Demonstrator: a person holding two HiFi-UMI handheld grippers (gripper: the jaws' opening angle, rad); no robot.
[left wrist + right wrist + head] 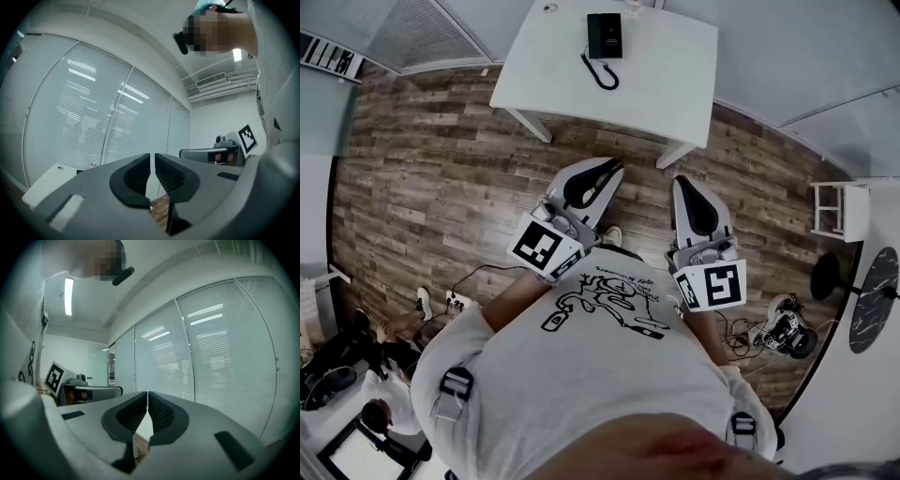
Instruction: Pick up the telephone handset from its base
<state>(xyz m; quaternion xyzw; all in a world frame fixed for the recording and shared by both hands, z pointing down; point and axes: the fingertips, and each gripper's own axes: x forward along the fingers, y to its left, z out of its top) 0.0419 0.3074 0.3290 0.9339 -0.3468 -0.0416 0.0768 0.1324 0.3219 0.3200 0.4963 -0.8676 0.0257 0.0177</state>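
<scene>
A black telephone (pixel 605 35) lies on the far side of a white table (pixel 675 66), and its coiled cord (pixel 600 73) loops toward me. Whether the handset rests on the base is too small to tell. My left gripper (pixel 609 169) and right gripper (pixel 682 181) are held level over the wooden floor, short of the table's near edge and well apart from the phone. Both are shut with nothing between their jaws, as the left gripper view (pixel 152 155) and the right gripper view (pixel 147 393) also show. In the left gripper view a corner of the table (pixel 49 180) appears low on the left.
Wood-plank floor (pixel 431 178) lies between me and the table. A small white stool (pixel 837 208), a black round stand base (pixel 825 275) and a dark round tabletop (pixel 874 298) are at the right. Cables and gear (pixel 787 330) lie on the floor. Blinds (pixel 220 362) line the glass walls.
</scene>
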